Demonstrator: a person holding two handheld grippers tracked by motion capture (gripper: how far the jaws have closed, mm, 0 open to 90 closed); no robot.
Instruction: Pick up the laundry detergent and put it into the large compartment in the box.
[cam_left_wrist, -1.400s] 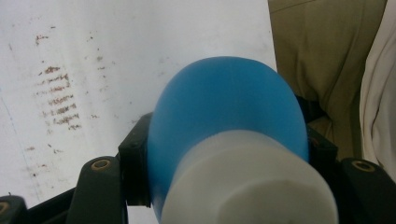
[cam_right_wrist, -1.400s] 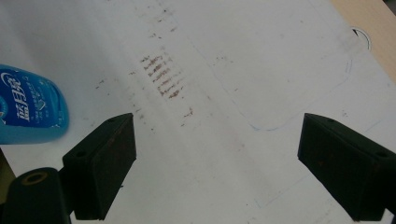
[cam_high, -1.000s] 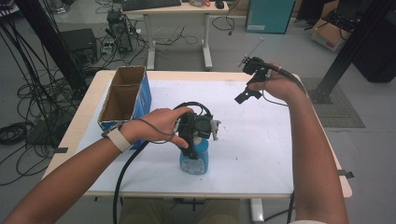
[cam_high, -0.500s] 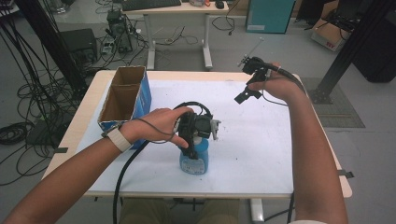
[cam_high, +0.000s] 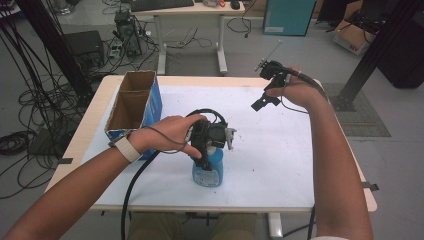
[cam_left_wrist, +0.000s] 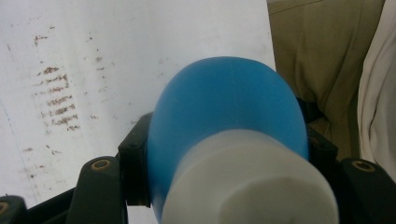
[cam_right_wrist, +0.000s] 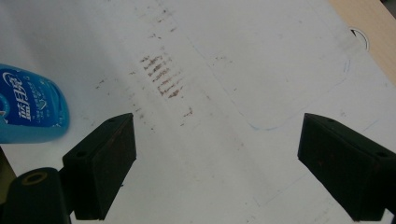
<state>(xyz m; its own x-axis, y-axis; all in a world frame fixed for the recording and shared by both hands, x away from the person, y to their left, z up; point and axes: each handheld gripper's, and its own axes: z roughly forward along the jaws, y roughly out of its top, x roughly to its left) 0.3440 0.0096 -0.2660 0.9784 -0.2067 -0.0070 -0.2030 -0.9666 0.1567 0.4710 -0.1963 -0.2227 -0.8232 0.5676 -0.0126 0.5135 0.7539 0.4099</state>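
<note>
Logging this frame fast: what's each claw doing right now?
Left claw: shut on the blue bottle.
Right claw: open, holding nothing, above the table.

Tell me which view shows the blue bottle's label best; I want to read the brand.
The right gripper view: the blue bottle shows its label with white characters facing the camera at the frame's left edge. The left gripper view shows the bottle's shoulder and white cap clamped in the left tool. The high view shows the label small and blurred.
</note>
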